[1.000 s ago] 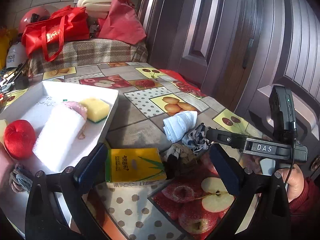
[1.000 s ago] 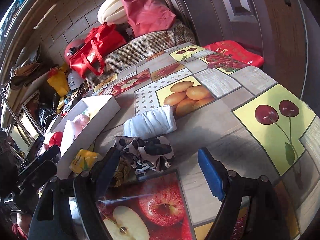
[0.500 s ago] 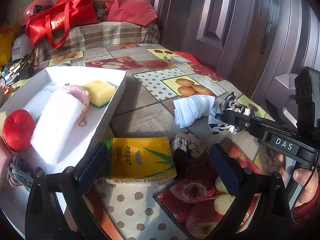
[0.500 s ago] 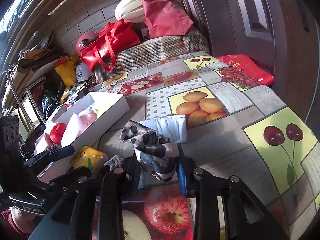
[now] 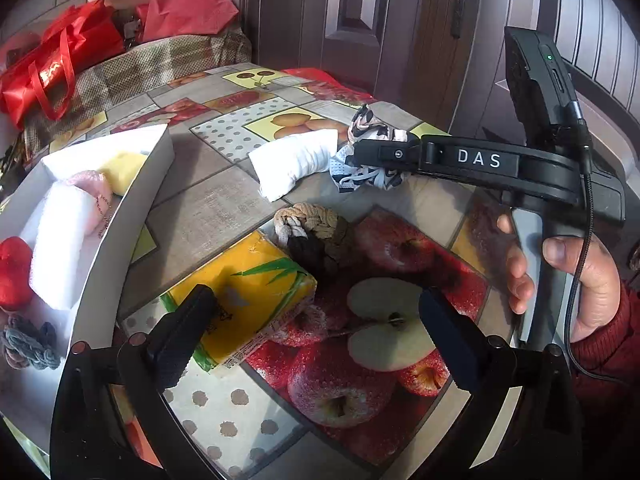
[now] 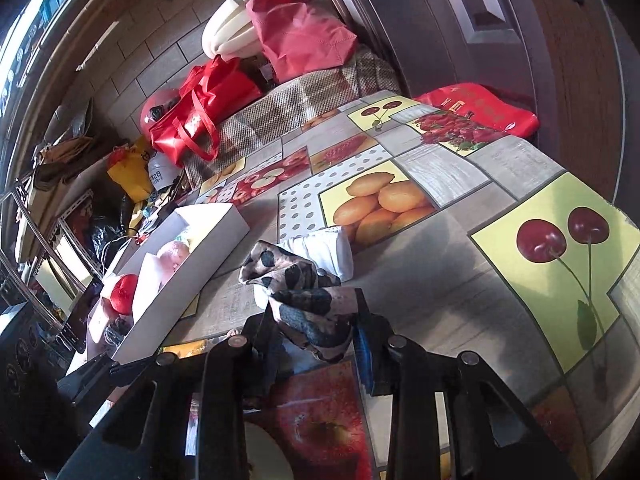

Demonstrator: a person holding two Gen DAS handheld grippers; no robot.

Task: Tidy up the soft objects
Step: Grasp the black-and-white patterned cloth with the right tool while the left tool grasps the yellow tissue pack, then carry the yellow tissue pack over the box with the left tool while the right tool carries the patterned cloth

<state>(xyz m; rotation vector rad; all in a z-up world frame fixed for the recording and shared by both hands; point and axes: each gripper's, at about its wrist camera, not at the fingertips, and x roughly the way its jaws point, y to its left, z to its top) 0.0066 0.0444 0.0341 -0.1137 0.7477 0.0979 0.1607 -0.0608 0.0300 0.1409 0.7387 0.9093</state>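
My right gripper (image 6: 316,316) is shut on a black-and-beige spotted cloth (image 6: 296,280), held just above the table; in the left wrist view it (image 5: 372,152) comes in from the right with the cloth (image 5: 368,128) bunched at its tip. A rolled white cloth (image 5: 296,160) lies beside it. My left gripper (image 5: 316,320) is open, low over a yellow tissue pack (image 5: 248,288), its left finger over the pack. A brown knotted rope (image 5: 316,232) lies just beyond. The white box (image 5: 160,152) at left holds a red plush apple (image 5: 12,272), white foam (image 5: 60,240), a yellow sponge (image 5: 120,164) and a grey rope (image 5: 28,344).
A person's hand (image 5: 580,280) in a red sleeve grips the right tool's handle. Red bags (image 6: 200,116) and a plaid-covered pile (image 6: 304,100) stand beyond the table's far edge. A dark door (image 5: 360,20) is close on the right. The table's right edge (image 6: 600,200) is near.
My right gripper went from open around the spotted cloth to shut on it, and the cloth rose off the table. My left gripper shifted right and lower over the tissue pack.
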